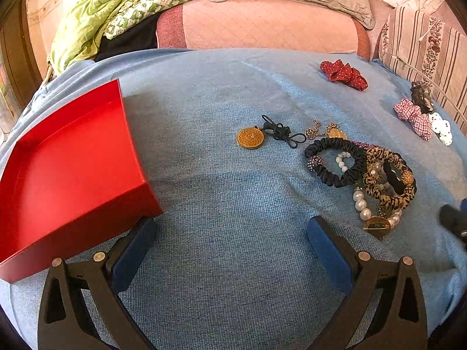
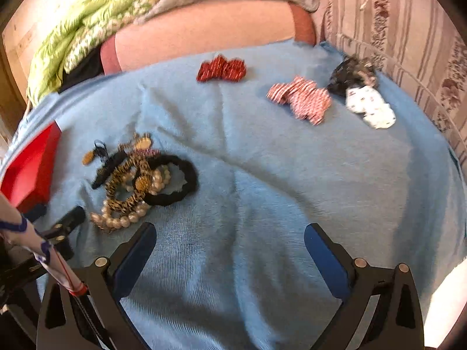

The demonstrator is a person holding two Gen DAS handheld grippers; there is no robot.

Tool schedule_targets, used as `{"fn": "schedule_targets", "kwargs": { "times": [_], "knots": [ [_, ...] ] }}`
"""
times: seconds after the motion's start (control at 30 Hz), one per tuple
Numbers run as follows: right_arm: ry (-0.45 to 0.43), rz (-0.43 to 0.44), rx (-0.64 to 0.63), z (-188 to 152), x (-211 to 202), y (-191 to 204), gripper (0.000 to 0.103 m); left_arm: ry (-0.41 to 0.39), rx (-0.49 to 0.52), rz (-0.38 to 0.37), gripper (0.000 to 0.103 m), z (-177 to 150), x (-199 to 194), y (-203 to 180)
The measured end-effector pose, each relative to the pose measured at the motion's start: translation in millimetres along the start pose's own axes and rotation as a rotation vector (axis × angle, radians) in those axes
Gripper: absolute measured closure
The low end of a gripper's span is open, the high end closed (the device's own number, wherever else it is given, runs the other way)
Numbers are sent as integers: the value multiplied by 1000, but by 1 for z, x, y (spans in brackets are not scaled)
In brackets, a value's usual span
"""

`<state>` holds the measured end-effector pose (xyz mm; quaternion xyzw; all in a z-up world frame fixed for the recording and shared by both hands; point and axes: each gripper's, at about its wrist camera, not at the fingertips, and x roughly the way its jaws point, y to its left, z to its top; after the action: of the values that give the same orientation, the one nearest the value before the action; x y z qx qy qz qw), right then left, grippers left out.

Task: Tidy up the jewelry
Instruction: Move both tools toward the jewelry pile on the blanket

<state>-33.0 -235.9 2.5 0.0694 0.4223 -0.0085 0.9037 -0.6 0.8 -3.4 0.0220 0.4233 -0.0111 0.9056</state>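
On the blue blanket (image 1: 233, 204) ahead of the left gripper (image 1: 232, 227), a tangle of jewelry and hair ties lies to the right of its right finger: a black scrunchie (image 1: 335, 160), a leopard-print scrunchie (image 1: 388, 180) and a pearl bracelet (image 1: 362, 204), all overlapping. Just beyond the heap to its left sits a gold round pendant (image 1: 250, 138) on a black knotted cord. The red tray (image 1: 73, 169) rests at the left, its near corner just beside the left finger's tip; nothing lies in the part of it that shows. Both fingers of the left gripper are spread wide with only blanket between them.

From the right wrist view, the right gripper (image 2: 230, 233) is likewise wide apart and holds nothing. The same heap lies ahead and left of its left finger, the pearls nearest its tip. Farther off sit a red dotted scrunchie (image 2: 221, 68), a pink checked scrunchie (image 2: 303, 99) and a white spotted one (image 2: 370, 108), well apart from both grippers. This view is motion-blurred.
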Motion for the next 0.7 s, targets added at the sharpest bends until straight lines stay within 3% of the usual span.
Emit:
{"fn": "schedule_targets", "kwargs": {
  "times": [0.57, 0.7],
  "knots": [
    [-142, 155, -126, -27, -66, 23, 0, 20, -4, 34, 0, 4, -4, -7],
    [-160, 158, -104, -32, -75, 15, 0, -102, 29, 63, 0, -9, -45, -14]
  ]
}}
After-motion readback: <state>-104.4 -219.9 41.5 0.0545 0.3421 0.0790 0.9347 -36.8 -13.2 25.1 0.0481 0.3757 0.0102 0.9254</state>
